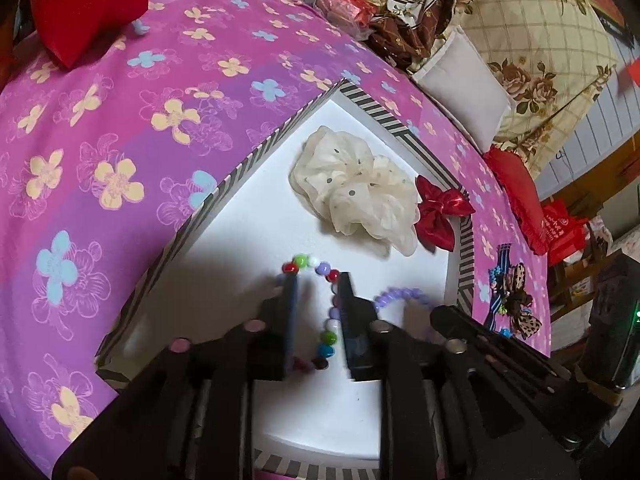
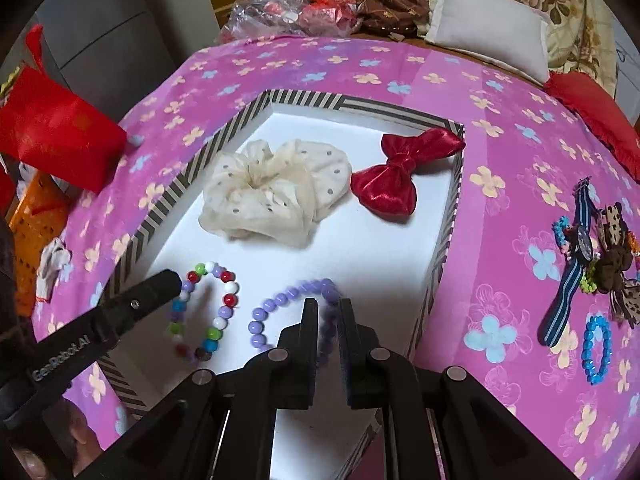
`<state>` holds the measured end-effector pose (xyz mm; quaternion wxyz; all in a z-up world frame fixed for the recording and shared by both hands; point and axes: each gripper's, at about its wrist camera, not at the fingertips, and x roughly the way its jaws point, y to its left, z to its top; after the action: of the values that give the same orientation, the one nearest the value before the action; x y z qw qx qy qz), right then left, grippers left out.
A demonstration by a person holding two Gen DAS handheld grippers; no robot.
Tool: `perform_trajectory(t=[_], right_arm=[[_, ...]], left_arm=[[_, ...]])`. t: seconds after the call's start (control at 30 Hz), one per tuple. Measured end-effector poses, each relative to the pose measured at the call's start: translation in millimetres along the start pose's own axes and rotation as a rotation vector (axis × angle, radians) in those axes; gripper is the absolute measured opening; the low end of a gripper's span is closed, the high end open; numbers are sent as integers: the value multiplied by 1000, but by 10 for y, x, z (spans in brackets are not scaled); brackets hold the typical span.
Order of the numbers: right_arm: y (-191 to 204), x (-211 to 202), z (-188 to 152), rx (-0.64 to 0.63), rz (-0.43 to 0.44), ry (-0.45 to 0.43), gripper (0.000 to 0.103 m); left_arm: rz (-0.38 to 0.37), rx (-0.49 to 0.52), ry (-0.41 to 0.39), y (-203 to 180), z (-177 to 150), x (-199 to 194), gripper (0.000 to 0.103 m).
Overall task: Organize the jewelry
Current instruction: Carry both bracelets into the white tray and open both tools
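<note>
Nearest, the left tongs [image 1: 316, 280] stand slightly parted over the multicoloured bracelet [image 2: 208, 312], which lies loose in the striped box [image 2: 248, 120]; the right tongs [image 2: 326, 304] pinch the purple bracelet [image 2: 280, 308] beside it; open gently, lift straight; farther back lie scrunchie [image 2: 264, 196] and bow [image 2: 400, 172].

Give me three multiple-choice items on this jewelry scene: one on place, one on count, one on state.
1. The blue bracelet lies: A) in the striped box B) on the white pillow C) on the pink cloth, outside the box.
2. Bead bracelets in the box: A) two B) one C) four.
3. The right tongs are: A) wide open, empty B) shut on the purple bracelet C) holding the red bow.
Key: C, it lies by the watch; A, the multicoloured bracelet and the purple one; B, purple beads are pinched between them.
</note>
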<state>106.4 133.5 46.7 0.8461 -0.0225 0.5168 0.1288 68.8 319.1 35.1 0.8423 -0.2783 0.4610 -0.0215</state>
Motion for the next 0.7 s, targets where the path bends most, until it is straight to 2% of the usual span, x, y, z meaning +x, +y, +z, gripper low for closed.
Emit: perform_trajectory(t=[0.1, 0.17, 0.23, 0.27, 0.47, 0.57, 0.6, 0.7], right_arm=[[5, -15, -4, -14, -15, -8, 11], [-9, -46, -11, -14, -21, -18, 15], [-28, -90, -27, -5, -20, -30, 30], [-45, -117, -39, 1, -19, -39, 31], [-154, -424, -249, 15, -19, -95, 32], [-256, -624, -439, 24, -30, -135, 38], [-320, -712, -537, 32, -43, -155, 42], [-527, -865, -800, 54, -102, -176, 43]], left_arm=[[-7, -2, -11, -6, 3, -33, 31], [-14, 0, -14, -10, 4, -54, 32], [-16, 1, -14, -15, 4, -65, 32], [-16, 2, -15, -15, 6, -66, 32], [-16, 1, -20, -20, 1, -98, 33], [-3, 9, -28, -46, -9, -114, 33], [2, 13, -31, -60, -14, -115, 33], [18, 44, -39, -153, -62, -135, 33]])
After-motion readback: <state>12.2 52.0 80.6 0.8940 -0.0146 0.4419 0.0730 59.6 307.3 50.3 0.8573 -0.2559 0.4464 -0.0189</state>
